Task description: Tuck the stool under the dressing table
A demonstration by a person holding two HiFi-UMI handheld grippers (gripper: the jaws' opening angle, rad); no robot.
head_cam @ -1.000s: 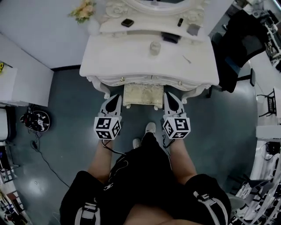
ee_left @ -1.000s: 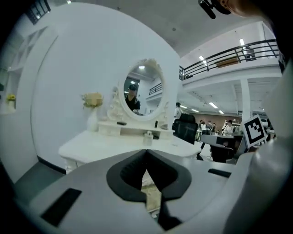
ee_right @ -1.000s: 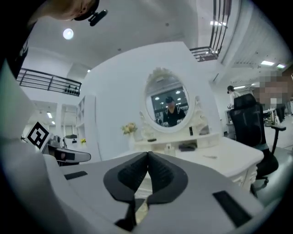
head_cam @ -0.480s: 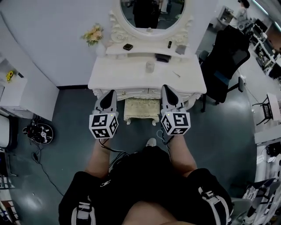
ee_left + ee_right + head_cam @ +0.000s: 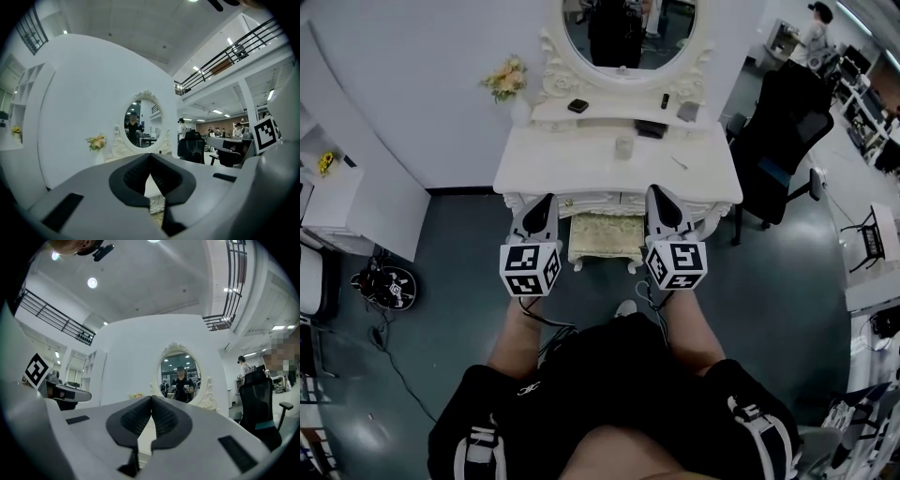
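The white dressing table (image 5: pixel 581 169) stands against the far wall with an oval mirror (image 5: pixel 628 28) above it. The cream-cushioned stool (image 5: pixel 605 236) sits between the table's front legs, its far part under the tabletop. My left gripper (image 5: pixel 546 201) hangs left of the stool and my right gripper (image 5: pixel 658 192) hangs right of it, both above it and apart from it. In the left gripper view, the left gripper (image 5: pixel 150 155) is shut with nothing in its jaws. The right gripper (image 5: pixel 151 397) is likewise shut and empty, facing the mirror (image 5: pixel 180 377).
A black office chair (image 5: pixel 783 131) stands right of the table. A white cabinet (image 5: pixel 356 202) is at the left, with a round device and cables (image 5: pixel 386 281) on the floor. A flower vase (image 5: pixel 508 77) and small items (image 5: pixel 624 146) sit on the table.
Both grippers have risen and drawn back from the stool's sides, and the view has pulled away from the table. The stool has stayed where it was.
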